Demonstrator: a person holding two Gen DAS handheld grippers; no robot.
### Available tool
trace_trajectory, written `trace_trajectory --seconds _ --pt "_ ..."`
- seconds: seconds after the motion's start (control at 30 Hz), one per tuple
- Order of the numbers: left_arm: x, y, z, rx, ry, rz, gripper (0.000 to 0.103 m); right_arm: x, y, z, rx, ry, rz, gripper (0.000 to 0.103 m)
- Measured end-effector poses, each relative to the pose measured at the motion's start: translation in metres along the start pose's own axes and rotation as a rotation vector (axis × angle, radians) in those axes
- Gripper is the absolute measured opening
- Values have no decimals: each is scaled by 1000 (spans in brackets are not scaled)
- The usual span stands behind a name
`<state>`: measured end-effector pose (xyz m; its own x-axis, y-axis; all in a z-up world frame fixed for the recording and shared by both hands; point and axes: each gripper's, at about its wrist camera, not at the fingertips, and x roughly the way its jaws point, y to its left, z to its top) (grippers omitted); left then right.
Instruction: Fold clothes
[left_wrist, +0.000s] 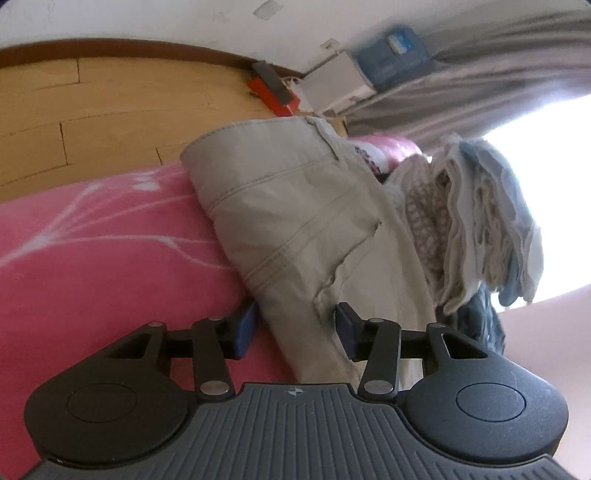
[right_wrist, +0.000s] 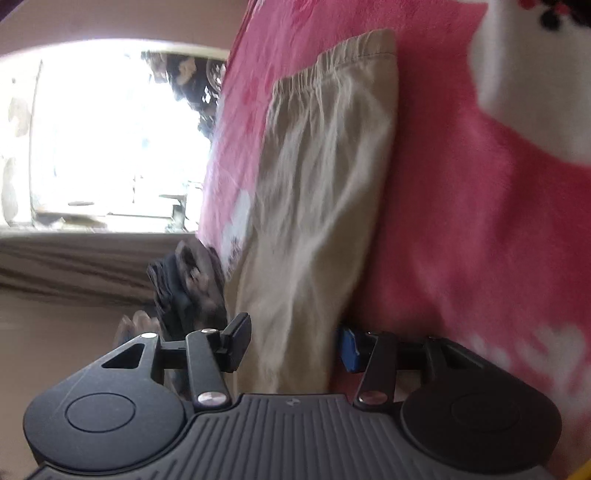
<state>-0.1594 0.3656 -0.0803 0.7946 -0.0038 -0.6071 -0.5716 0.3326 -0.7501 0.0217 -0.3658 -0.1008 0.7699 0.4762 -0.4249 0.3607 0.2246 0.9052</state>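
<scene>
lying between each tool's fingers: trousers (left_wrist: 295, 221)

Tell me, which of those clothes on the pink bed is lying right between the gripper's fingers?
The beige trousers, spread flat on the pink blanket between the left gripper fingers. The other clothes sit apart in a stacked pile beyond them.

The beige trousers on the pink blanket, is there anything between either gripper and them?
Nothing visible stands in the way. The beige trousers lie on the pink blanket, and cloth already sits between the open fingers of the left gripper. The right gripper is likewise open astride the cloth. The clothes pile sits off to one side.
</scene>
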Motion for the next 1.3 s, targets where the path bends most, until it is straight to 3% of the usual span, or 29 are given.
trace_trajectory --seconds 0.13,0.27,0.5,0.67,0.8,0.9,1.1,1.3 --pt "9 1 0 -37 -35 -27 47 13 1 7 11 -20 25 49" --pt "16 -5 -1 -13 -53 -12 47 23 3 15 39 -40 34 46" --pt "21 -22 -11 44 -127 77 45 29 -2 19 89 -117 51 33" --pt "23 -30 -15 75 -159 127 38 40 13 27 -27 -148 -28 27" --pt "26 -41 -20 126 -180 185 26 50 36 29 -185 -177 -148 5" --pt "24 -49 -22 142 -190 206 19 49 48 30 -265 -195 -178 5" --pt "9 -61 -32 152 -179 222 17 36 61 40 -327 -224 -195 4" --pt "-26 -81 -56 218 -79 184 16 -20 79 58 -393 -287 -226 4"
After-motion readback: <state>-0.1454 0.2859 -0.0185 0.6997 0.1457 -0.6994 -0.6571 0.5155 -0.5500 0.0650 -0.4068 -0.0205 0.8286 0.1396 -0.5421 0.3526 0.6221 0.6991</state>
